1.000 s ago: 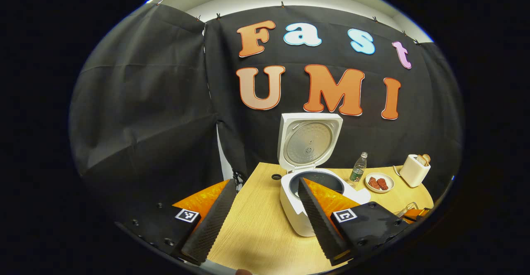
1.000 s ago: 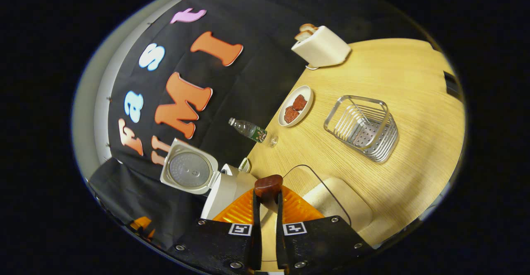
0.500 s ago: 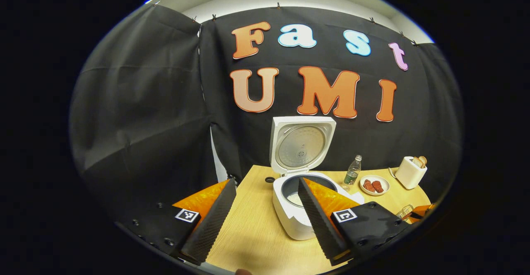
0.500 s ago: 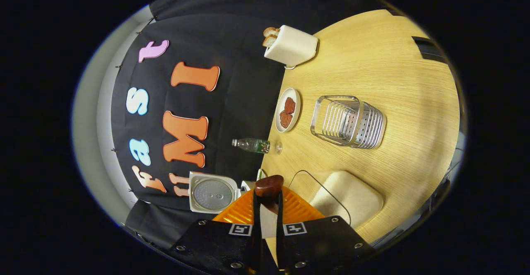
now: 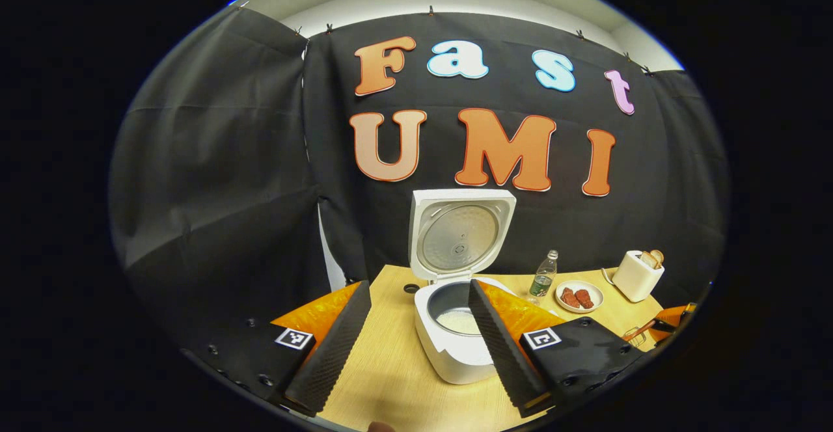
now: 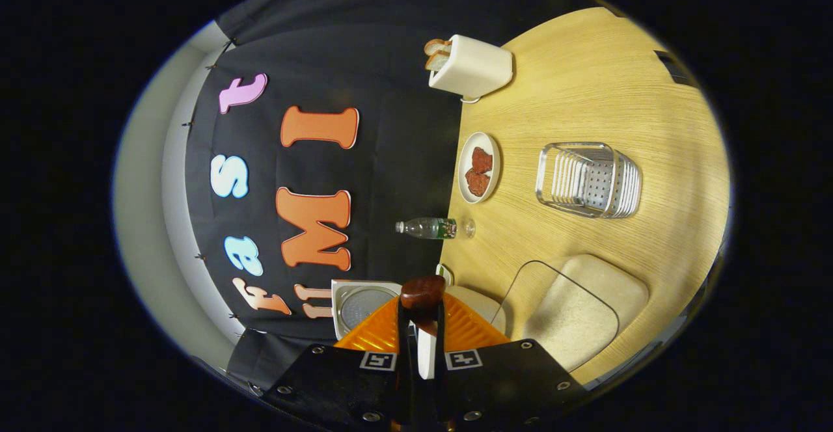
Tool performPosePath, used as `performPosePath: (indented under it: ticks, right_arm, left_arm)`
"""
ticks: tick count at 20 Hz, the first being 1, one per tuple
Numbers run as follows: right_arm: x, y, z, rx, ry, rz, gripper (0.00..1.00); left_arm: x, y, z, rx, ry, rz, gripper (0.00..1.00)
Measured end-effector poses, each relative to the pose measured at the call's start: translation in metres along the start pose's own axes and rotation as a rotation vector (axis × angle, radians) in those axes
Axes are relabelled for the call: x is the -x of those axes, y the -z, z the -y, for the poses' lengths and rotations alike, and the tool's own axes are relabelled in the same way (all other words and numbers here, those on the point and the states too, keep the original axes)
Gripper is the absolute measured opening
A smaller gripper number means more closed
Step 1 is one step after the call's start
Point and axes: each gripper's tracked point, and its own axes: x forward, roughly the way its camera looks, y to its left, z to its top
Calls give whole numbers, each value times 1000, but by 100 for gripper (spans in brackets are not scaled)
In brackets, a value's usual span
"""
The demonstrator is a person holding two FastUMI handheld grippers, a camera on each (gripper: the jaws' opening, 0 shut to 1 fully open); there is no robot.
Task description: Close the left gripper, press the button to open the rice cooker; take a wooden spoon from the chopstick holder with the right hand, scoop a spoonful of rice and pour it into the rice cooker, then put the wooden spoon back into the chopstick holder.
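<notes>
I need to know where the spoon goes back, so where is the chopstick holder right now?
In the right gripper view, the chopstick holder stands on the wooden table, between the plate of red pieces and the rice container, below the toaster.

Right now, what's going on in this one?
A person works a gripper in each hand at a wooden table. The rice cooker stands with its lid up and some rice in its pot. The left gripper hangs open in front of it. The right gripper is shut on the wooden spoon. The metal chopstick holder stands without the spoon, beside a plate.
</notes>
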Motion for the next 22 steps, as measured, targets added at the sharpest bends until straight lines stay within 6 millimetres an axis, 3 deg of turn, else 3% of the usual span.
performPosePath:
  ticks: [8,17,22]
  right_arm:
    - [-34,-1,-77,24,-99,-25,13]
    - [-104,26,-150,143,-168,-57,13]
    - [-143,44,-189,273,-199,-49,13]
  left_arm:
    - [-11,9,9,19,18,-16,100]
    - [-17,10,12,17,22,-27,100]
    - [-21,12,-4,4,-2,-32,100]
